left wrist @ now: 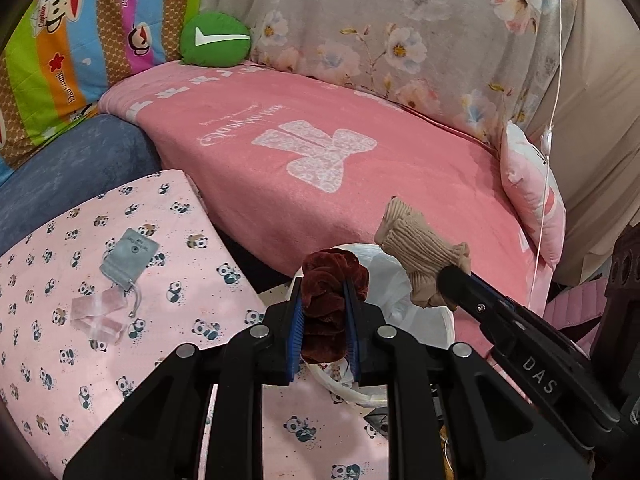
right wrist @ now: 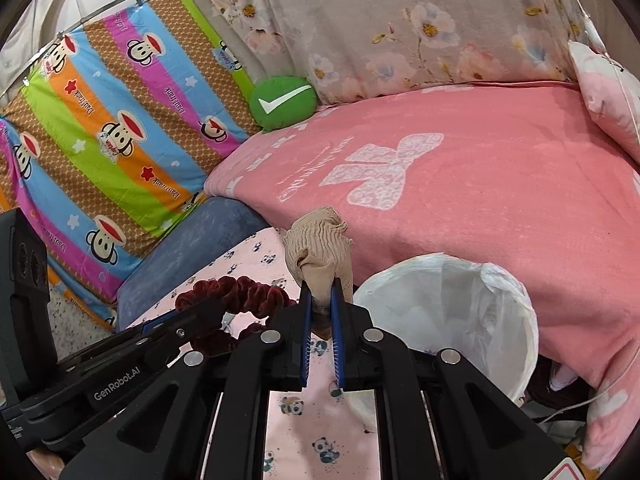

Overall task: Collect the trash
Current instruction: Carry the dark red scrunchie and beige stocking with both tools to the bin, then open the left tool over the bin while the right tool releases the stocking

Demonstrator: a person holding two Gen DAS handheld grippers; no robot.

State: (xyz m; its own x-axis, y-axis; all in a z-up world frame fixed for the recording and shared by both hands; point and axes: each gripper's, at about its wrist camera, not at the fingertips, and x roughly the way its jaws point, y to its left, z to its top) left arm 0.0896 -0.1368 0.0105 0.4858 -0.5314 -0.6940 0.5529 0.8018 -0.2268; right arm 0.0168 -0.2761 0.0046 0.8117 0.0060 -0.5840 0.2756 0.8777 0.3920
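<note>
My left gripper (left wrist: pixel 323 288) is shut on a dark red velvet scrunchie (left wrist: pixel 330 276), held over the near rim of a white bag-lined trash bin (left wrist: pixel 416 304). The scrunchie also shows in the right wrist view (right wrist: pixel 240 292). My right gripper (right wrist: pixel 321 284) is shut on a beige ribbed sock (right wrist: pixel 320 244), held just left of the bin (right wrist: pixel 460 300). In the left wrist view the sock (left wrist: pixel 420 248) hangs over the bin's far right side from the right gripper (left wrist: pixel 450 280).
A pink panda-print table (left wrist: pixel 120 280) carries a grey tag pouch (left wrist: pixel 130 256) and a clear pink block (left wrist: pixel 100 316). Behind is a bed with a pink blanket (left wrist: pixel 320 152), a green round cushion (left wrist: pixel 216 40), a small pink pillow (left wrist: pixel 532 200) and a thin white cable (left wrist: pixel 548 160).
</note>
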